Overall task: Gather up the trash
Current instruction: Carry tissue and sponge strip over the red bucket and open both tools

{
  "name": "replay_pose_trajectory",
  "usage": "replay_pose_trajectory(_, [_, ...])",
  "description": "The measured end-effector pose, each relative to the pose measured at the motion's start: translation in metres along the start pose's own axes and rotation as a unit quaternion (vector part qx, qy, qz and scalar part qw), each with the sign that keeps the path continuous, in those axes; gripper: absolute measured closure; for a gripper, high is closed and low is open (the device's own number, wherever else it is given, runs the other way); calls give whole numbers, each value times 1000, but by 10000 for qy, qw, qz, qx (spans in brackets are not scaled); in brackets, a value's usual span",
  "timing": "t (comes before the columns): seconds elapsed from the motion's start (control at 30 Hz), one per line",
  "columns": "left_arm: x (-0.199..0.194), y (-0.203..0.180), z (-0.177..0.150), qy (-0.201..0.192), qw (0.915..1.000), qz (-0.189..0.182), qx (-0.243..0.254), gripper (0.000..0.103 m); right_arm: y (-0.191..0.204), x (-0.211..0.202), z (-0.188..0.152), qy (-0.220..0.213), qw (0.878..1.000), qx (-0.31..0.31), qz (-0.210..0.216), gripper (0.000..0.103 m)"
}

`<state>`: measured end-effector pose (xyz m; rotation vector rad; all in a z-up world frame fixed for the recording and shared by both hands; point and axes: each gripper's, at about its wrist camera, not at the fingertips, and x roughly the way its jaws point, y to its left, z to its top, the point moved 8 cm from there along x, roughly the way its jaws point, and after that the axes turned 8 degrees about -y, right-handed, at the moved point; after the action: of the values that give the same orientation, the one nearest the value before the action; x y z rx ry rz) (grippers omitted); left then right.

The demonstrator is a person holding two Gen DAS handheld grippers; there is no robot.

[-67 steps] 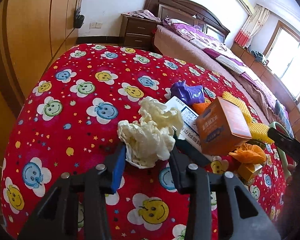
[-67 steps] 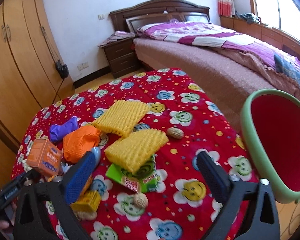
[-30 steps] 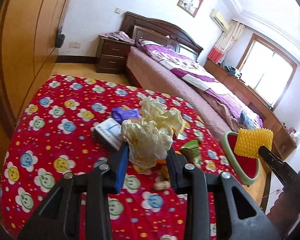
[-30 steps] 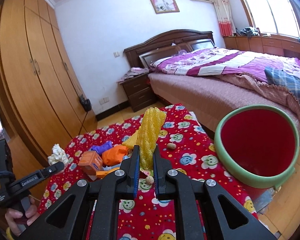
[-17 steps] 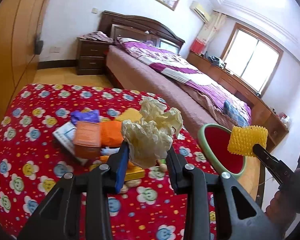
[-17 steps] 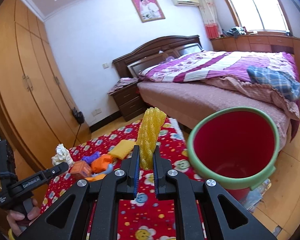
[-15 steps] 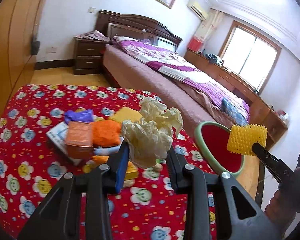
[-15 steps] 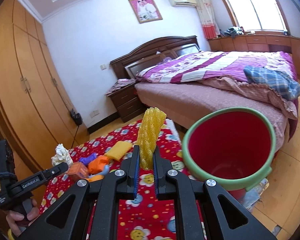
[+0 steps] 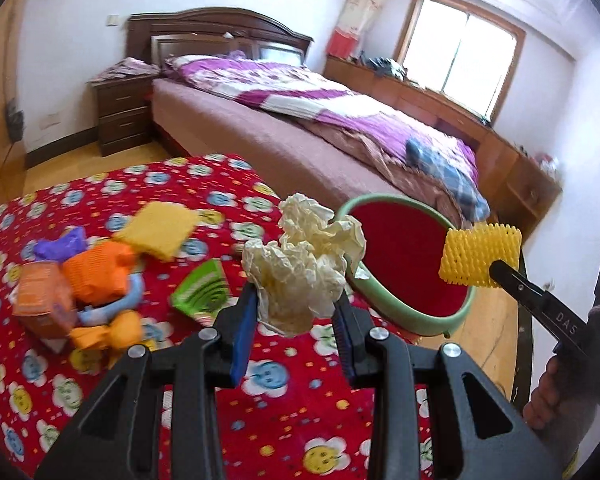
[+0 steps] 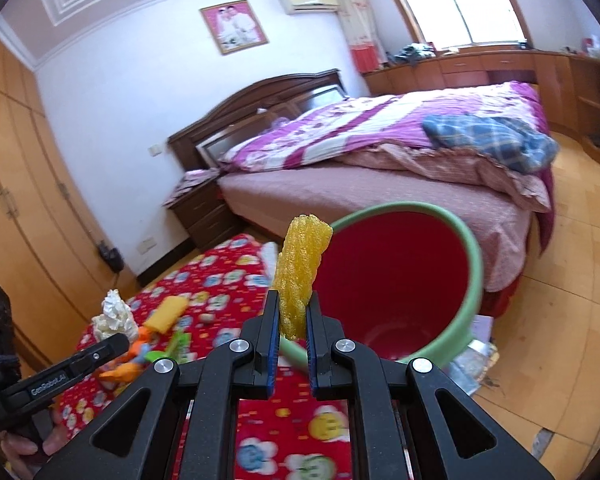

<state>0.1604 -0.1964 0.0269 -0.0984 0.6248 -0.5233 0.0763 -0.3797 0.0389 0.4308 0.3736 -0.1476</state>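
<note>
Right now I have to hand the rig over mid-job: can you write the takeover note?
Left gripper: shut on the crumpled white paper, held above the red flowered cloth, short of the bin.
Right gripper: shut on the yellow foam net, at the near rim of the red bin with the green rim.
Done: both pieces are picked up; neither is dropped yet.
Left: release both into the bin, then fetch the second yellow foam net, orange box, orange foam net, purple wrapper and green packet from the cloth.

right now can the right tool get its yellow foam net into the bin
Probably yes: the right tool holds the yellow foam net just beside the red bin, whose open mouth faces it, nothing between.
</note>
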Motion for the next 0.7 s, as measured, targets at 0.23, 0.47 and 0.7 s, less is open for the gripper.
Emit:
replay_pose_trajectory(0.23, [38, -43, 0, 235, 9986, -253, 406, 67, -42, 15, -9, 211, 9982, -70, -562, 92])
replay_pose_trajectory(0.47, [77, -77, 2, 429, 9950, -432, 790, 67, -66, 30, -19, 445, 9946, -260, -906, 91])
replay_pose_trajectory(0.7, [108, -90, -8, 598, 9919, -397, 1045, 67, -79, 40, -25, 608, 9924, -307, -1024, 91])
